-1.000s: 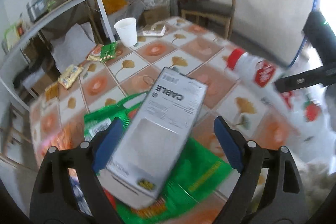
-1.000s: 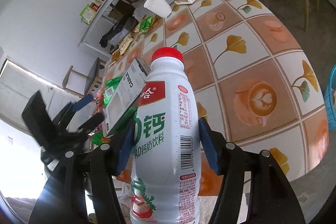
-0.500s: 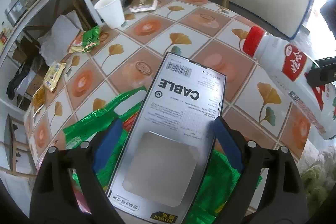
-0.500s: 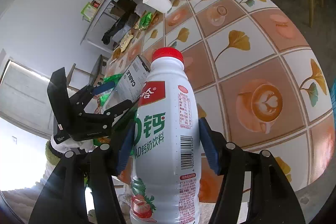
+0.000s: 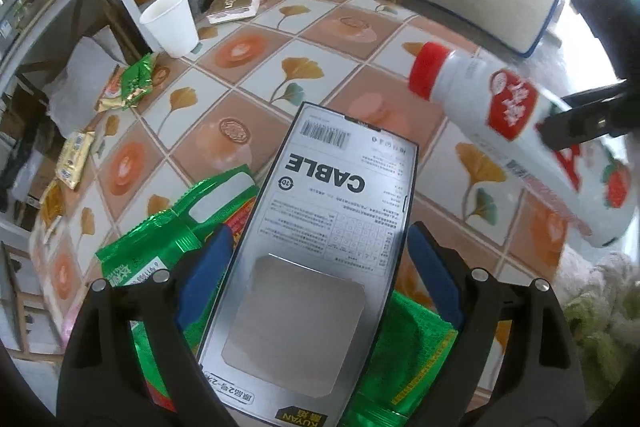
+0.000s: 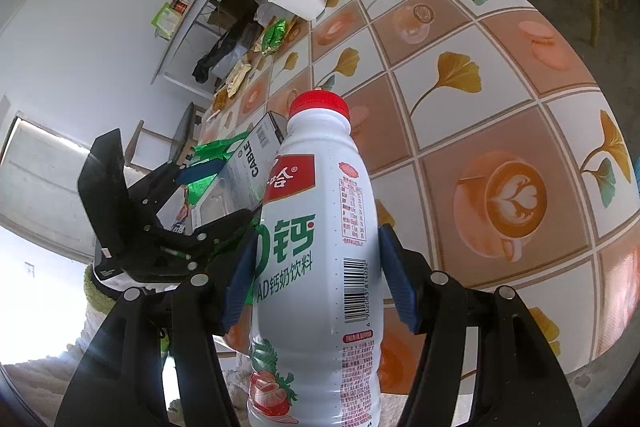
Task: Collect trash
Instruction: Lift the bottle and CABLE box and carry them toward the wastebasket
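Left gripper [image 5: 316, 259]: I have it clamped on the cable box [image 5: 320, 247], a flat, rigid card carton, over the crinkly green foil bag [image 5: 168, 239]; I would keep the pinch light to avoid crushing it.
Right gripper [image 6: 316, 279]: clamped on the milk-drink bottle [image 6: 316, 267], smooth rounded plastic with a red cap, held above the tiled table [image 6: 500, 99]; I would hold it steady.

Left gripper [image 5: 318, 267] grips cable box [image 5: 320, 247] over table [image 5: 320, 39].

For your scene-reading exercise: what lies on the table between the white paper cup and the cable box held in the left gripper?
Only bare tablecloth, its tiles printed with leaves and coffee cups, lies between the cup and the cable box; the left wrist view shows this best.
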The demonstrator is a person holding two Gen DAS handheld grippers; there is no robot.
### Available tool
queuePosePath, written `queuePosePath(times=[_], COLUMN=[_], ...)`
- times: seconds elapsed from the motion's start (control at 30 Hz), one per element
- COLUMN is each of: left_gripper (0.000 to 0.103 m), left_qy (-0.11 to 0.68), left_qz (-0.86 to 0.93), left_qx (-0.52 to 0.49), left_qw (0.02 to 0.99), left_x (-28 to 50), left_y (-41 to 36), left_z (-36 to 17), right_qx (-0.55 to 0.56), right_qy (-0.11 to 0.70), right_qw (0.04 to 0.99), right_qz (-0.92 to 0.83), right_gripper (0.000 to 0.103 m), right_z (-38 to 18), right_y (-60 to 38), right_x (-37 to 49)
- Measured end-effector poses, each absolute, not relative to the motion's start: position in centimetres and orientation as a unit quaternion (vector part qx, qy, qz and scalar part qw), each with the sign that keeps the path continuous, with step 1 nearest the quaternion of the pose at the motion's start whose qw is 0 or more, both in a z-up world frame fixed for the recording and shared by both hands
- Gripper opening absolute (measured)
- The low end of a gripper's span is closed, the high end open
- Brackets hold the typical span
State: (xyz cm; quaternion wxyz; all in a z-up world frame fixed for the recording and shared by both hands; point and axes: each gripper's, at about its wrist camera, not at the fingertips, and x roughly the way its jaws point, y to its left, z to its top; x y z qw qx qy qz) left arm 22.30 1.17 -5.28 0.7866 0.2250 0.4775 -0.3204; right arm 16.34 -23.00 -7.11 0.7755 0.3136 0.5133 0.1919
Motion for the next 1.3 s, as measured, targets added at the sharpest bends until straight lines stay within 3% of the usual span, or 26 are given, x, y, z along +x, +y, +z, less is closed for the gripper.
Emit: queuePosePath(times=[0.2, 0.5, 0.87, 1.3], left_gripper=[0.085, 0.085, 0.087, 0.086], left_qy=[0.494, 0.478, 0.497, 0.531], left_qz=[-0.358, -0.353, -0.352, -0.319], left_qx=[0.17, 0.248, 0.267, 0.164], left_qw=[0.774, 0.765, 0.747, 0.767], left_x=[22.6, 20.9, 20.5, 22.3], left_y=[2.2, 1.3, 0.4, 2.7], left_z=[-4.7, -5.8, -7.5, -6.1], right_qx=[0.313, 0.315, 0.32, 0.329], right_qy=[0.519, 0.52, 0.521, 0.514], right_qw=[0.772, 0.771, 0.769, 0.771], right_qz=[0.191, 0.19, 0.186, 0.179], right_gripper=[0.059, 0.059, 0.059, 0.059], right_z=[-7.5, -7.6, -8.0, -8.0], right_y=[-22.7, -22.7, -22.7, -23.8], right_x=[16.8, 16.9, 16.8, 16.1])
